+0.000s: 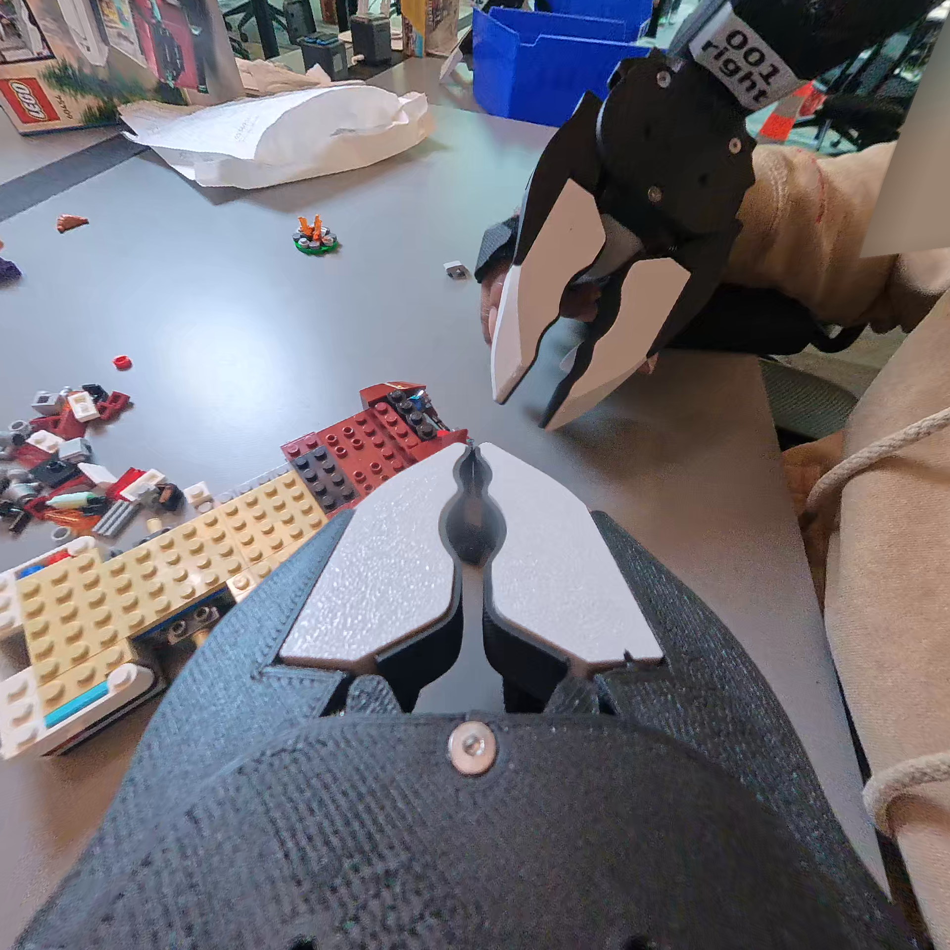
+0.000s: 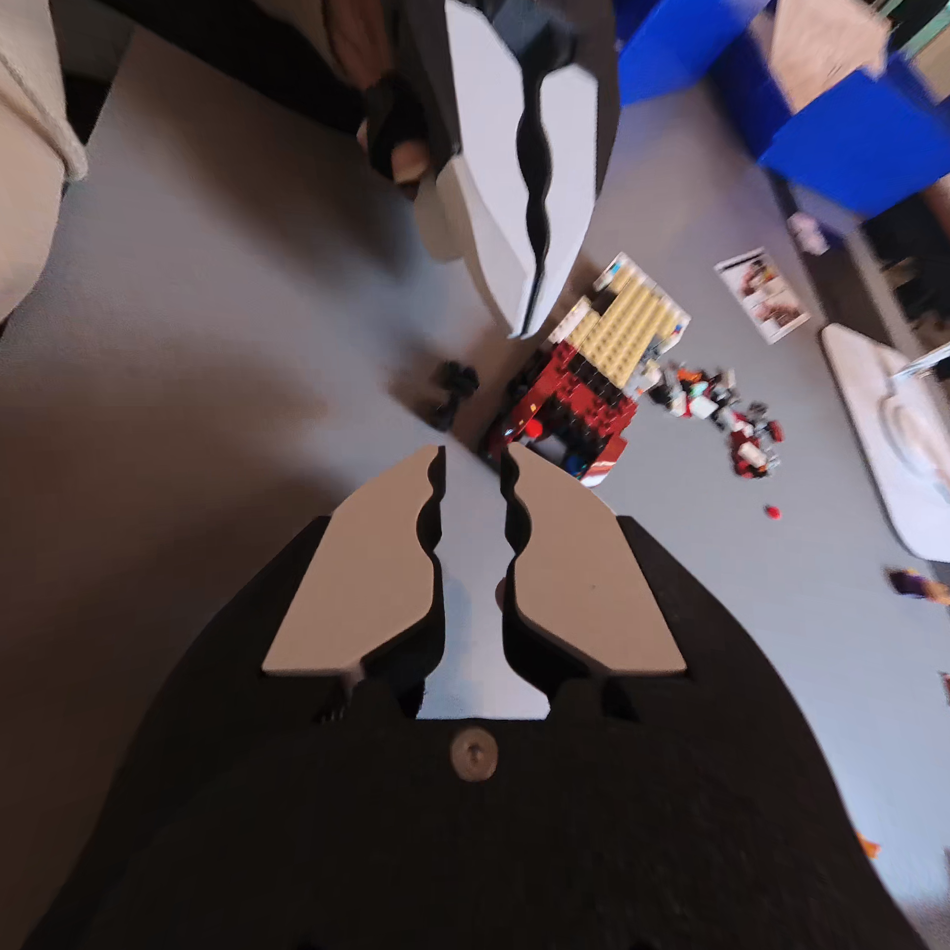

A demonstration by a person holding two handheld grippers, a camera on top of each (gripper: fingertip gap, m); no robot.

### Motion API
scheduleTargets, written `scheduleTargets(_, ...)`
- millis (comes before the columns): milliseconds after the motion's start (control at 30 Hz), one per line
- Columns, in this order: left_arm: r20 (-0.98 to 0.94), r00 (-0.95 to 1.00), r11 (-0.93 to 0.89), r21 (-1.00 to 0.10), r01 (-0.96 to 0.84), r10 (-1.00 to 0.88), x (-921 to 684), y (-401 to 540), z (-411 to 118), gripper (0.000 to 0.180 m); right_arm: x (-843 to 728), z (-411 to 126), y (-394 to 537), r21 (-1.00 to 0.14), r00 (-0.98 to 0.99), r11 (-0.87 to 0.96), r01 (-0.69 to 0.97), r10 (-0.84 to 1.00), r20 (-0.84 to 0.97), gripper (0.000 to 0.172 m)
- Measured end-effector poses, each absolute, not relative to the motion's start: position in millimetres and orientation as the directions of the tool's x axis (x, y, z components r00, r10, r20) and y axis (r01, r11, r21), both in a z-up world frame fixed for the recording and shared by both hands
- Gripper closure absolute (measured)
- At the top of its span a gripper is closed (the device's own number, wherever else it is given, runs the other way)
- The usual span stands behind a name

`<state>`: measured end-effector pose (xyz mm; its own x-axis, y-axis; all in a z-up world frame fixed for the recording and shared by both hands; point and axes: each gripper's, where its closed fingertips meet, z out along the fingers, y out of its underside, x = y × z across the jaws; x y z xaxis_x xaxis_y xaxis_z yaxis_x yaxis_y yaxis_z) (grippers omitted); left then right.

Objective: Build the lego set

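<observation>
The Lego model lies on the grey table, with tan plates at the near end and dark red plates at the far end. My left gripper is shut, its tips together right beside the dark red end. In the right wrist view it hangs over the model. My right gripper is open and empty, low over the table close to the model's red end. It also shows in the left wrist view. A small black piece lies on the table beside the model.
A pile of loose pieces lies left of the model, with a red round stud beyond it. A small campfire build, a grey piece, a white paper bag, a blue bin and the set's box stand farther back. A booklet lies flat. There is about 5 centimetres between the tips of the two grippers. My left gripper's tips are some 5 centimetres from the small black piece.
</observation>
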<state>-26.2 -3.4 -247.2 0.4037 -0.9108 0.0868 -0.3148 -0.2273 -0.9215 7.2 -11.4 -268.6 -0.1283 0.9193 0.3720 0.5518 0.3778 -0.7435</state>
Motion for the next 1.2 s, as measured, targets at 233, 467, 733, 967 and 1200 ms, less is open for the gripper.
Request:
scheduleTargets(233,0.019,0.401,-0.19,-0.9,-0.392,-0.916,-39,1,-252,0.164,-6,-285,-21,-0.691,-0.158,0.269,0.67,0.962,0.222,0.147)
scheduleTargets(467,-0.016,0.393,-0.172,-0.882,-0.438,-0.919,-48,-2,-259,0.166,-22,-293,-14,-0.658,-0.069,0.169,0.734,0.982,0.174,0.148)
scheduleTargets(733,0.039,0.356,-0.192,-0.893,-0.407,-0.934,-41,-13,-257,0.164,-24,-286,-11,-0.641,-0.053,0.205,0.74,0.967,0.248,0.164)
scheduleTargets(967,-0.097,0.322,-0.044,-0.914,-0.403,-0.942,-27,-23,-244,0.162,-27,-252,-23,-0.804,0.027,0.003,0.594,0.999,0.023,0.164)
scheduleTargets(1200,-0.084,0.287,-0.02,-0.94,-0.34,-0.954,-18,-32,-234,0.163,-25,-241,-32,-0.857,0.01,-0.116,0.502,0.992,-0.129,0.165)
